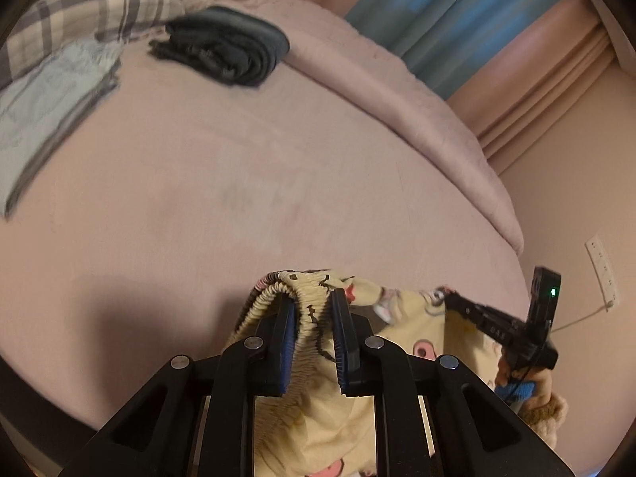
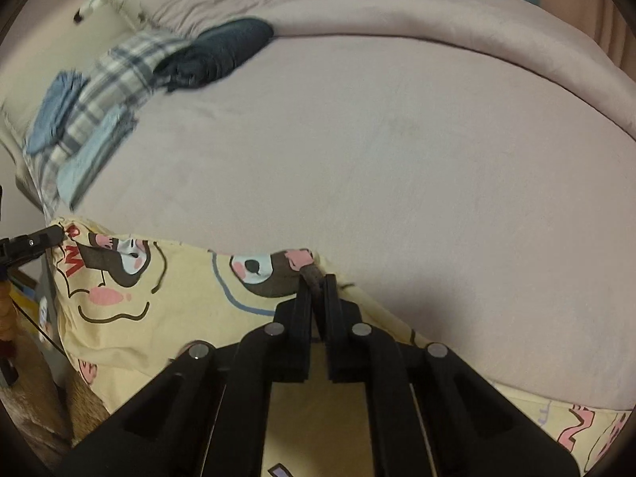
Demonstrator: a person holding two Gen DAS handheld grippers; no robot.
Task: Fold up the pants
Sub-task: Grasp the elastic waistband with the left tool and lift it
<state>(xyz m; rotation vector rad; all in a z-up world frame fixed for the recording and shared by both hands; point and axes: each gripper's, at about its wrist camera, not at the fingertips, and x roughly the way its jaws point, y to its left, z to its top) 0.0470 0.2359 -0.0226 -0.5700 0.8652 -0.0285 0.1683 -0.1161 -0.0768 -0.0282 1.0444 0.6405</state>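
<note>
Left tongs (image 1: 312,310) pinch the yellow cartoon pants' (image 2: 167,310) gathered waistband; right tongs (image 2: 316,282) are clamped on the far edge. Pants hang between them over the bed (image 2: 397,159). The shallow right grip could slip, collapsing the fold.

Home bedroom; a wide bed (image 1: 246,183) under a pinkish-beige sheet fills most of both views; a thick quilt (image 2: 417,12) of like colour lies bunched along its far edge; clothes heaped at one corner: a folded dark garment (image 1: 226,45), a plaid shirt (image 1: 91,4), pale blue cloth (image 2: 59,111); blue curtain (image 1: 449,20) with pink drapes behind the bed; wall power strip (image 1: 602,270) with a cord trailing from it on a plain pink wall.
</note>
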